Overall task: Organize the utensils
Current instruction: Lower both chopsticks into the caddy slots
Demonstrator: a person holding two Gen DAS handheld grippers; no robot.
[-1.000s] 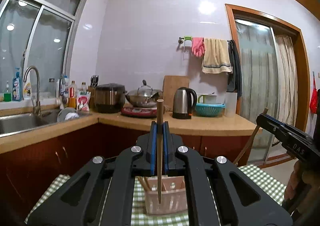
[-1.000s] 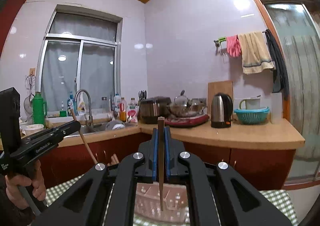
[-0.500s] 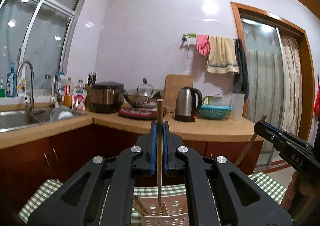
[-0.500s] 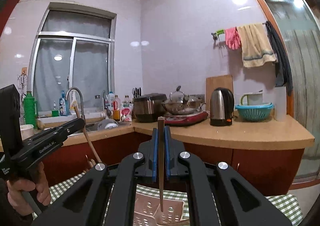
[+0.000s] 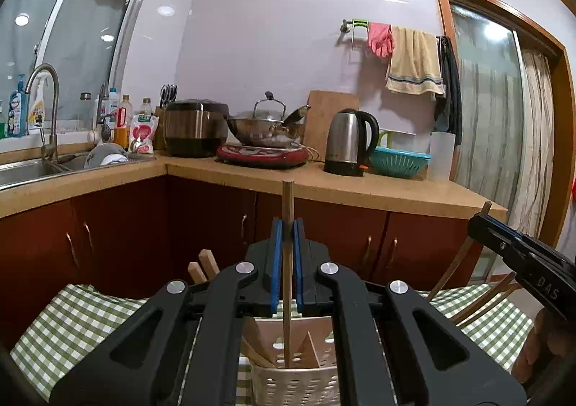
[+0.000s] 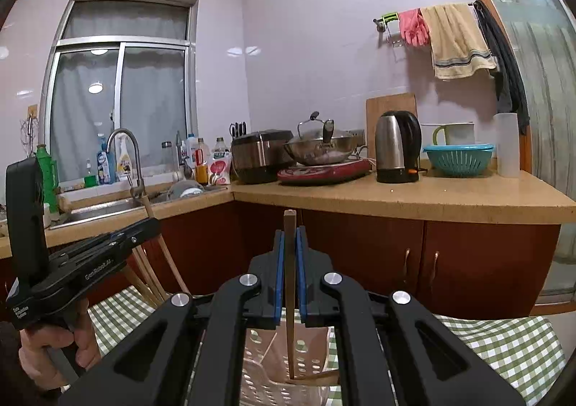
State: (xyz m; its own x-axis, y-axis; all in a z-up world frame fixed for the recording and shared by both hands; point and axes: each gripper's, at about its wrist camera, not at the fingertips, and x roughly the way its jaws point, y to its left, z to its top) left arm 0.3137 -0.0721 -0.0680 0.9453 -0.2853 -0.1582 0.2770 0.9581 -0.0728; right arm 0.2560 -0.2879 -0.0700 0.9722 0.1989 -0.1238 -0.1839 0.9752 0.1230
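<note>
both views sit low over a table with a green checked cloth (image 5: 82, 316), each looking forward along its own gripper's fingers, nearly level and slightly downward, at the kitchen counter (image 5: 360, 186) and the tiled wall behind it. the left wrist view stands further left, with the right gripper (image 5: 482, 222) entering at its right edge. the right wrist view stands further right, with the left gripper (image 6: 151, 226) at its left edge. both are close above a perforated plastic utensil holder (image 5: 288, 384), well back from the counter. shared: the kettle (image 6: 396, 147), wok (image 6: 320, 147), faucet (image 5: 50, 111), towel rail and window.
</note>
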